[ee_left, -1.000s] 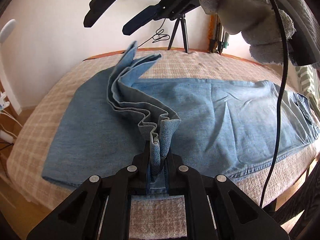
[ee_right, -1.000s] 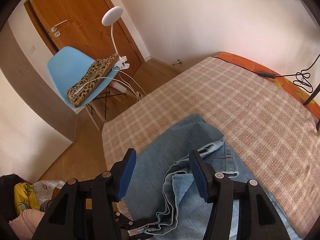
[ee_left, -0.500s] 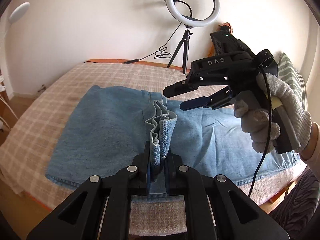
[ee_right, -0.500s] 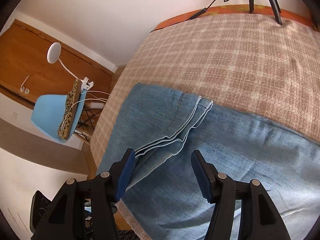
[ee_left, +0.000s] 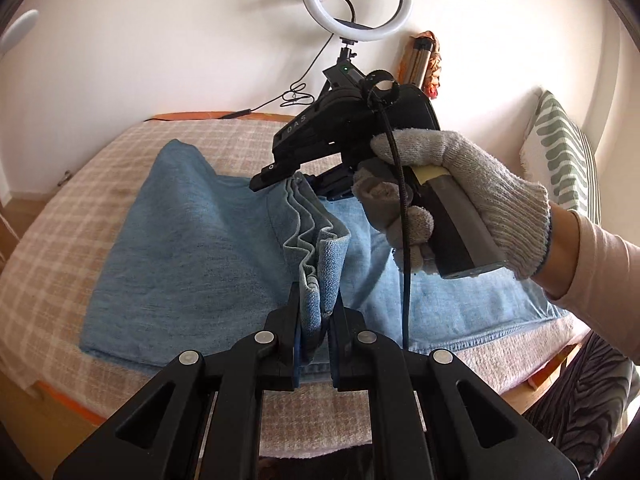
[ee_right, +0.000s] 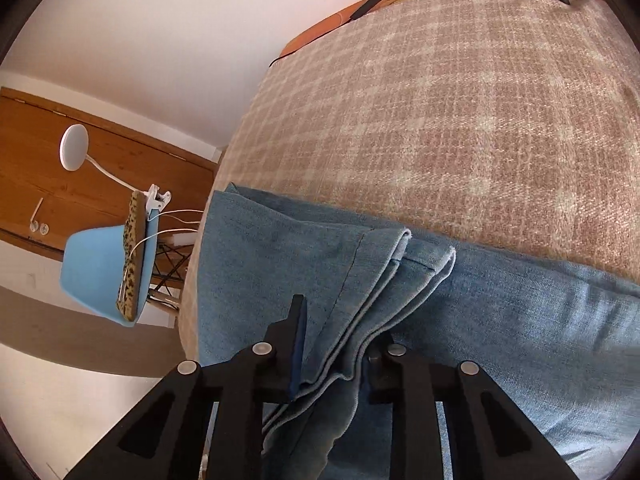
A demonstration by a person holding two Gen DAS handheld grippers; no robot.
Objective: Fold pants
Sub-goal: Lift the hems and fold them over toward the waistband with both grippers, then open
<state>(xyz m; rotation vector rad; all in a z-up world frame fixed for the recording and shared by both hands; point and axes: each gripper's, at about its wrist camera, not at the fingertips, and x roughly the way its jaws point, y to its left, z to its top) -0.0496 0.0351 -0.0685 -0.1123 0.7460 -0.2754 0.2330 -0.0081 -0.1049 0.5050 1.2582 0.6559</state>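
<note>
Right claw (ee_right: 332, 344) clamps pants (ee_right: 500, 320).

Light blue denim pants (ee_left: 192, 248) lie flat across the frame's centre. Their stacked hem edges (ee_left: 316, 264) stand bunched, lifted mid-frame.

We cannot see the tips of the right claw (ee_left: 304, 182): from the left wrist they sit behind the raised hems of the pants (ee_left: 192, 256). In the right wrist view its right finger (ee_right: 378, 354) is mostly covered by denim. The pillow (ee_left: 564, 152) and the lamp (ee_left: 18, 30) are cut off by the frame edge. The ring light (ee_left: 356, 0) loses its stand behind the claw's body.
</note>
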